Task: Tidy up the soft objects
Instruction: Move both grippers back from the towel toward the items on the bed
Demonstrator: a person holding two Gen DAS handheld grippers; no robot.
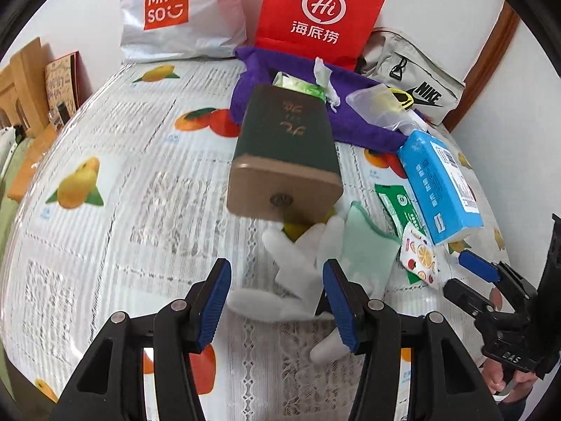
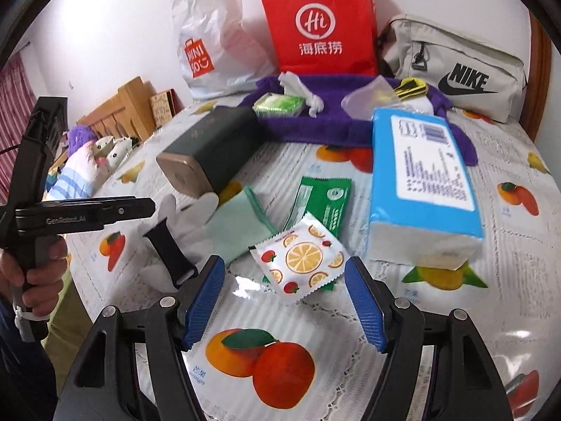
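Right wrist: glossy, crinkled fruit-print sachet

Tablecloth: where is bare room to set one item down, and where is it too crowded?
Free: the tablecloth left of the dark green box, up to the MINISO bag; also the near strip in front of the fruit-print sachet. Crowded: between the box and the blue tissue pack, and on the purple cloth.

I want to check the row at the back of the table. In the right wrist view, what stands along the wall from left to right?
White Miniso bag → red paper bag → grey Nike bag.
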